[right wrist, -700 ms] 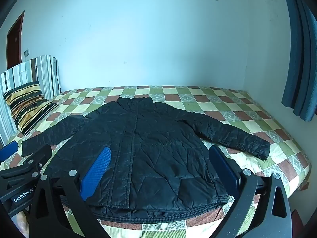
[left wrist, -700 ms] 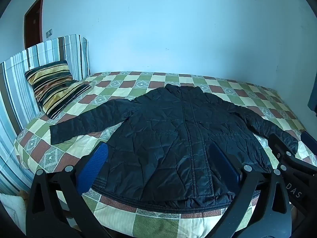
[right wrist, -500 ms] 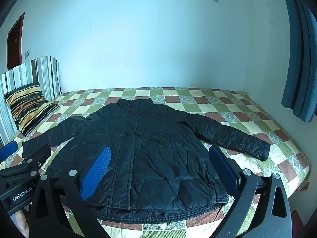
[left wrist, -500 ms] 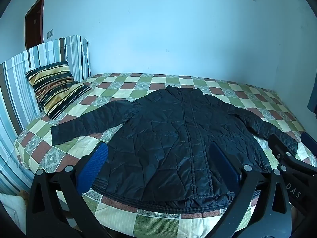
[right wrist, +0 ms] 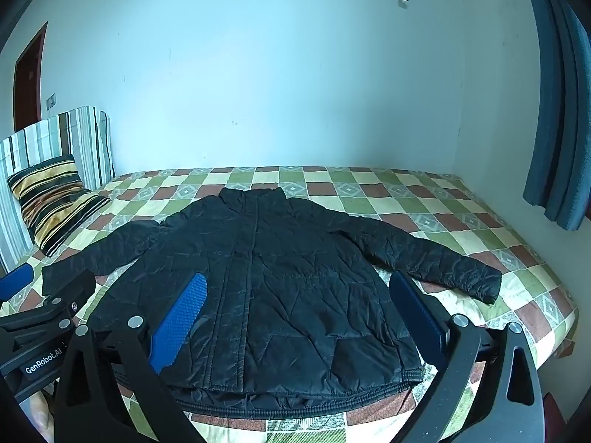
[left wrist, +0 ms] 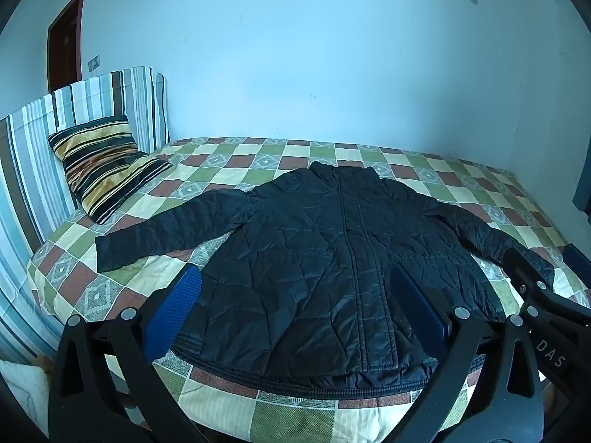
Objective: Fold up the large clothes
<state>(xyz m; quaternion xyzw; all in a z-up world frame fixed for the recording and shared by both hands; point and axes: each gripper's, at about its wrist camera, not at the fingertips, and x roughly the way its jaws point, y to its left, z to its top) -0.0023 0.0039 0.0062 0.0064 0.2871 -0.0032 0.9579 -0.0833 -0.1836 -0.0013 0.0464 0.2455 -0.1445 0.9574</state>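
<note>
A black quilted jacket (left wrist: 332,258) lies flat and spread out on the bed, front up, collar toward the wall, both sleeves stretched to the sides; it also shows in the right wrist view (right wrist: 273,280). My left gripper (left wrist: 295,302) is open and empty, held above the jacket's hem near the bed's front edge. My right gripper (right wrist: 295,306) is open and empty, also above the hem. Each gripper shows at the edge of the other's view.
The bed has a green, red and cream checked sheet (left wrist: 258,170). A striped pillow (left wrist: 103,162) leans on a striped headboard (left wrist: 29,155) at the left. A blue curtain (right wrist: 554,110) hangs at the right. A brown door (left wrist: 62,40) is far left.
Both grippers have tilted or drawn back slightly, so the bed and jacket sit lower in view. The jacket has not moved. Both grippers stay open.
</note>
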